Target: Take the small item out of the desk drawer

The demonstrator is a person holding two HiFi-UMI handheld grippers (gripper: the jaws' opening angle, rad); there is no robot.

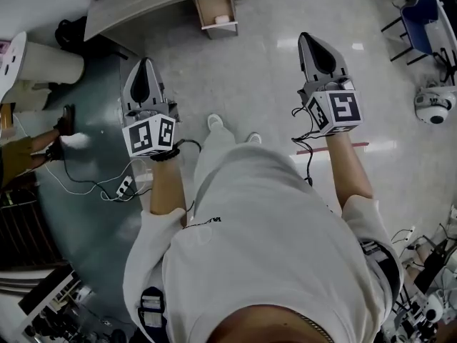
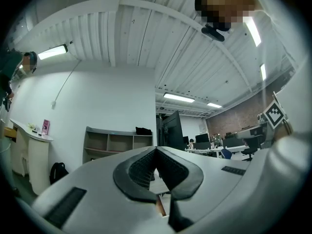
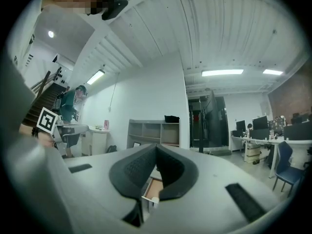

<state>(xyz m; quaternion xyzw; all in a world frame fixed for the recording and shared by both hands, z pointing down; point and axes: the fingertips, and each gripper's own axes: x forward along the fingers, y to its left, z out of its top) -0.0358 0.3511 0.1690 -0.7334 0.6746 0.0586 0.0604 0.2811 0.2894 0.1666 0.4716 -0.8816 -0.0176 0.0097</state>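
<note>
- While the person stands back from the counter (image 1: pixel 143 4), the left tool (image 1: pixel 147 64) and right tool (image 1: pixel 307 40) are both closed tip to tip, with nothing between the jaws.
- Ahead of them, the drawer (image 1: pixel 216 9) hangs open under the counter, with a small pale item (image 1: pixel 223 20) lying in it (too small to identify).
- The step in hand looks like the approach: neither tool is near the drawer.
- Next move: walk in, open one tool's jaws, and lower them around the item.
</note>
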